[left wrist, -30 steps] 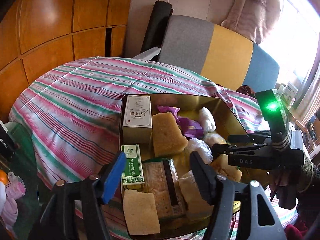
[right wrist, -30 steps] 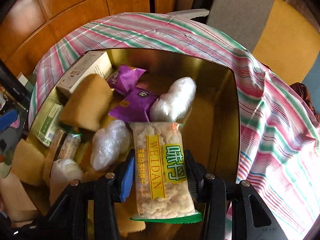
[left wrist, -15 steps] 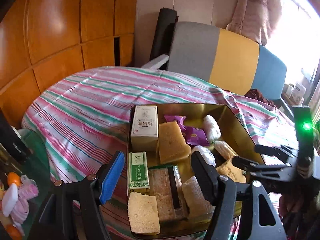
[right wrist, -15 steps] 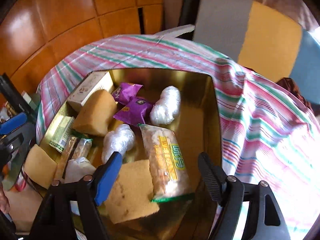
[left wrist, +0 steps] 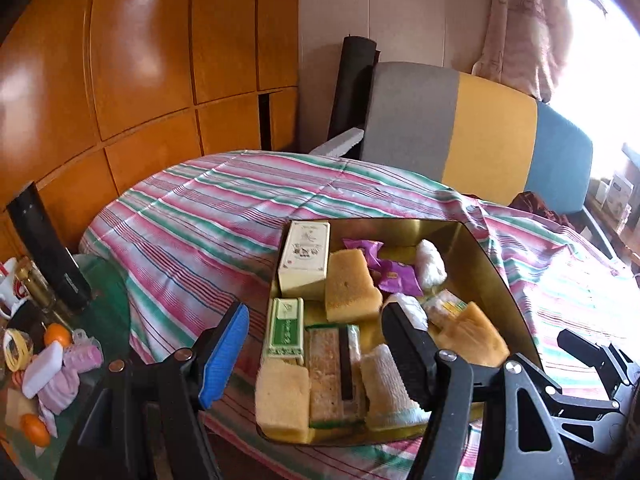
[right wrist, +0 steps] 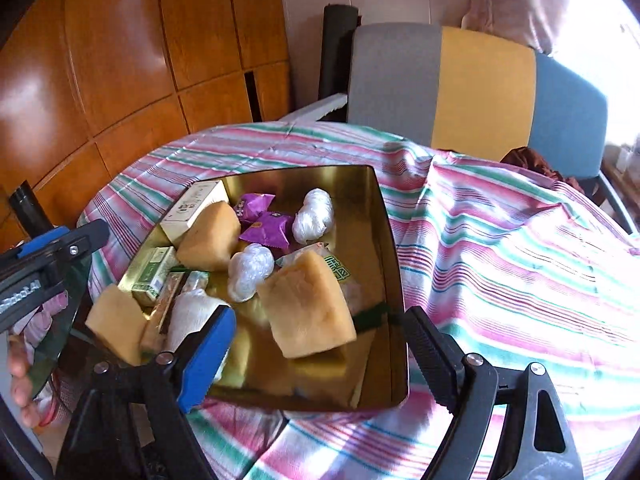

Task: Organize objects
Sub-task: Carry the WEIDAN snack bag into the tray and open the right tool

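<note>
- I am holding my left gripper (left wrist: 316,354) with its jaws spread apart and nothing between them, hovering over the near edge of the gold tray (left wrist: 496,276).
- My right gripper (right wrist: 320,354) is likewise gaping wide and carrying nothing, hanging above the tray's near right corner.
- The tray is sitting on the striped tablecloth (left wrist: 208,216), and everything I am sorting is lying inside it.
- A cream box (left wrist: 305,258) is standing in the far left corner, with a yellow sponge (left wrist: 350,286) leaning just beside it.
- Two purple packets (right wrist: 266,222) are lying at the back, touching a white plastic-wrapped bundle (right wrist: 314,220).
- A green box (left wrist: 285,328) is lying along the left wall, next to a long biscuit pack (left wrist: 330,372).
- Another sponge (right wrist: 308,304) is resting tilted on top of the yellow-labelled snack bag (right wrist: 338,270), covering most of it.
</note>
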Motion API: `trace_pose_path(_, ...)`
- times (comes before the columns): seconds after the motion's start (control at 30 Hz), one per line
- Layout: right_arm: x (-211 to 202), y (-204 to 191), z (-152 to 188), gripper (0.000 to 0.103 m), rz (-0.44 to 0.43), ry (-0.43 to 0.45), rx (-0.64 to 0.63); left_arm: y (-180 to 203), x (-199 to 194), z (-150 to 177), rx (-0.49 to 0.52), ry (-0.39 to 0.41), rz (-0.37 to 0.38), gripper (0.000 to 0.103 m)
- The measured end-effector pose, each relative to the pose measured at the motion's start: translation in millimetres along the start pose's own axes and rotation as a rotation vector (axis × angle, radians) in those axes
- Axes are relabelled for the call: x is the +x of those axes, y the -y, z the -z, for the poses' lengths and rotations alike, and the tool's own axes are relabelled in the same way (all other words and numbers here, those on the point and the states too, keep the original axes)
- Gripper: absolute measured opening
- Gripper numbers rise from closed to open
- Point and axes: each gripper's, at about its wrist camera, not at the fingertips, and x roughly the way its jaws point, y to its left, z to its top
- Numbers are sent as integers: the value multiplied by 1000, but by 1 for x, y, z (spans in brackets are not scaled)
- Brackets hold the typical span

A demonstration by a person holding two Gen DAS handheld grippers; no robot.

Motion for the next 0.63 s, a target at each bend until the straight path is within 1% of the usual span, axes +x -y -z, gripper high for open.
trace_pose_path(0.17, -13, -1, 6, 87, -5, 38, 23, 3, -1, 6, -3, -29, 43, 70)
trace_pose_path(0.4, -18, -3, 7, 91, -8, 46, 26, 9, -5, 9, 28, -8, 53, 70)
trace_pose_path(0.57, -17, -6, 11, 91, -9, 39, 25, 8, -8, 10, 26, 17, 51, 68)
trace_pose_path(0.63, -17, -7, 11, 91, -9, 36, 23, 7, -8, 9, 21, 14, 53, 68)
